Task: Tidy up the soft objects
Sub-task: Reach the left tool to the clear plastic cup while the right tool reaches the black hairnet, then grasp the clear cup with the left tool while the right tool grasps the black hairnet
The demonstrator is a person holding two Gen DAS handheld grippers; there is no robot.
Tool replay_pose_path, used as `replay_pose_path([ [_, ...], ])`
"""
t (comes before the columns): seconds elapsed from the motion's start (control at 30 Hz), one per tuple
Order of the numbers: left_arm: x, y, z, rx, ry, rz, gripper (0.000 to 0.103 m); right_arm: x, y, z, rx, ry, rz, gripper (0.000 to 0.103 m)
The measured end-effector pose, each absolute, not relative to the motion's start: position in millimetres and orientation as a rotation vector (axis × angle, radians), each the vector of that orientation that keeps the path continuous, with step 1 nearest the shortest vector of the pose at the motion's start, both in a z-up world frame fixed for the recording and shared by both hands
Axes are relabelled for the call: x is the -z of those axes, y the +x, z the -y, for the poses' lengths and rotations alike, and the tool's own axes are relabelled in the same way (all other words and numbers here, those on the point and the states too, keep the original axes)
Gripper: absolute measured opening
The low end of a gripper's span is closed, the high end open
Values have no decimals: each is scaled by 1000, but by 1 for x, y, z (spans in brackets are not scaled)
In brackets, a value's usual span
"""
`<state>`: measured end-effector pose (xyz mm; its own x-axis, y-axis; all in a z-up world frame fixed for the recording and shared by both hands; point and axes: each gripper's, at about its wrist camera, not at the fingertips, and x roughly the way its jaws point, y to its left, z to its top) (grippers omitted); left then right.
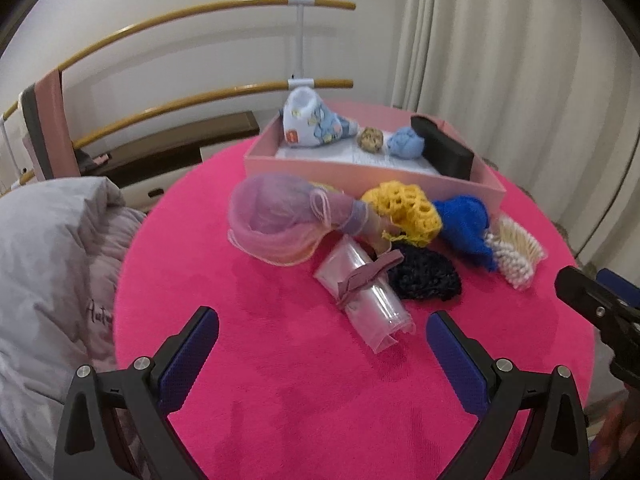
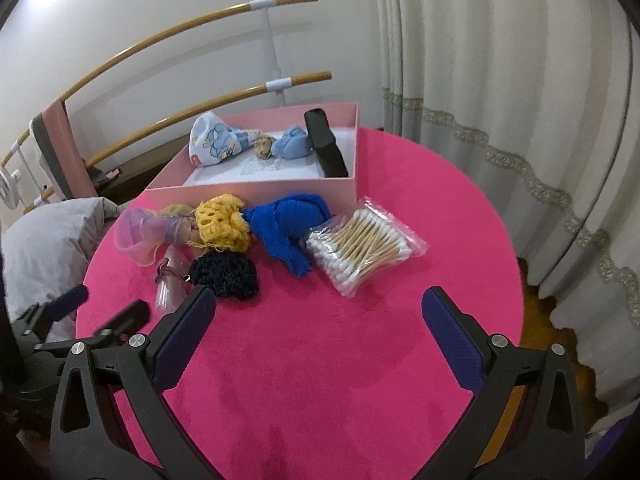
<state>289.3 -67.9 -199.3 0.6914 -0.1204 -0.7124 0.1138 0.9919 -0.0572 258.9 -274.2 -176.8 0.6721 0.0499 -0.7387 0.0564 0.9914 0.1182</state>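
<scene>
Clutter of soft things lies mid-table on the pink round table [image 2: 360,360], just before the pink box [image 2: 256,192]: yellow crochet piece [image 2: 222,220], blue knit piece [image 2: 288,224], black knit piece [image 2: 224,274], pink mesh pouch [image 1: 276,216] and a cotton-swab bag [image 2: 360,250]. The left gripper [image 1: 322,344], spread and empty, sits nearest the clear ribbon-tied roll [image 1: 364,296], whose long axis runs toward the table's near edge. The right gripper [image 2: 318,332], also spread and empty, faces the swabs.

Black plastic left gripper [image 1: 322,338], right gripper [image 2: 318,316], blue textured fingers [image 1: 460,368], silver screws
</scene>
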Motion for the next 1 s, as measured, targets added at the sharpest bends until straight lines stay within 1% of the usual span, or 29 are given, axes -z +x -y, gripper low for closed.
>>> replay_pose_path([
  [0.23,232,325,78,120,-27,-838,102,187,274,271,-20,156,-859,103],
  [0.3,242,336,74,157,-69,-859,90,190,277,269,-26,154,-866,103],
  [0.4,246,344,66,159,-81,-863,79,193,280,265,-46,157,-875,103],
  [0.5,243,345,60,161,-77,-852,70,197,285,257,-76,156,-886,103],
  [0.57,241,347,57,161,-74,-847,70,199,288,252,-94,159,-893,102],
  [0.6,242,348,58,160,-58,-846,72,200,289,250,-103,163,-895,101],
  [0.67,245,353,62,160,-36,-851,73,201,292,246,-123,169,-902,99],
  [0.73,247,352,65,181,-38,-861,65,203,294,242,-139,174,-909,97],
  [0.77,246,352,65,191,-39,-863,51,204,295,241,-144,175,-912,97],
  [0.8,246,351,66,202,-35,-862,35,206,296,239,-153,179,-918,97],
  [0.83,246,350,67,210,-31,-865,30,209,298,237,-157,181,-925,95],
  [0.9,246,348,63,224,-32,-867,30,213,301,234,-165,189,-937,91],
  [1.0,244,344,54,225,-33,-869,29,221,306,227,-180,190,-955,89],
])
